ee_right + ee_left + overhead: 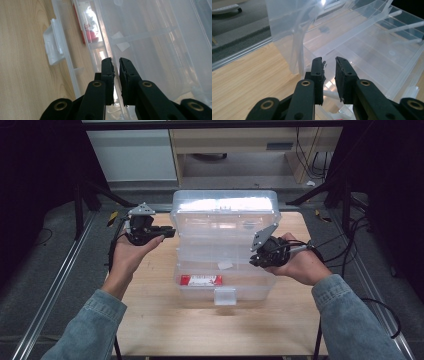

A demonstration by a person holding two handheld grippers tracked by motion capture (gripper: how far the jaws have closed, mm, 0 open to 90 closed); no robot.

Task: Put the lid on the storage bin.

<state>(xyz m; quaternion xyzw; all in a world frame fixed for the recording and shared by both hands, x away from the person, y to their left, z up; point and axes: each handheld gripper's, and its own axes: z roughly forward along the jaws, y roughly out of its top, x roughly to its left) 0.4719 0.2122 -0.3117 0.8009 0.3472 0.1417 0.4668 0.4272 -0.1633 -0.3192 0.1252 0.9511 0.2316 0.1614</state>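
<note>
Standing open near the middle of the wooden table [150, 320] is one clear plastic organizer box [225, 245], its lid [225, 202] raised toward the far edge and its white latch [225, 296] facing the near edge. A red-labelled packet [201, 280] lies in the box's front compartment.

The right gripper [256, 260] sits at the box's right side. In the right gripper view its jaws stand almost together with a thin clear wall of the box running between them, so it looks clenched on that wall [115, 82].

The left gripper [169, 233] hovers at the box's left far corner, beside the lid's hinge end. In the left gripper view its jaws stand slightly apart over the tray edge; nothing is pinched between them, so it is released.

Bare tabletop lies along the near edge and in a strip on each side of the box. Counted: one box, one latch, one packet, two grippers, two hands in denim sleeves [90, 325].
</note>
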